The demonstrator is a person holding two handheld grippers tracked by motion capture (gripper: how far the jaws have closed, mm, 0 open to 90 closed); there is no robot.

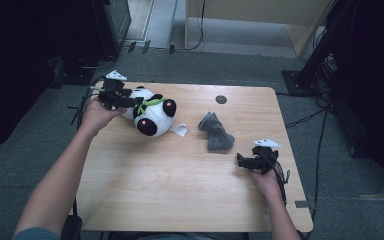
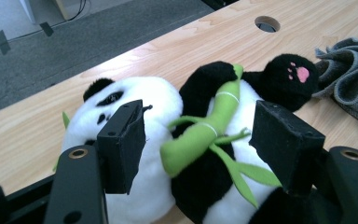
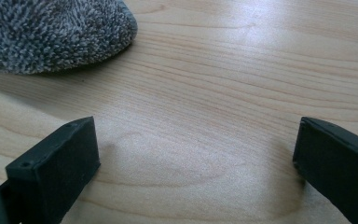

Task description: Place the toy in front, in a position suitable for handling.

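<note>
Plush panda [image 1: 150, 112]: I see it at the table's [image 1: 180, 200] ten o'clock, long axis running toward four o'clock.
Left gripper [image 2: 200, 135]: my nearer hand; jaws astride the belly and green bamboo [image 2: 200, 133], pads apart from the plush, released.
Right gripper [image 3: 196, 154]: released over bare wood, grey cloth [image 3: 51, 32] at eleven o'clock.

One plush panda [image 1: 150, 112] lies near the worktop [image 1: 180, 185]'s far left corner, one grey cloth [image 1: 216, 132] toward its right edge.
</note>
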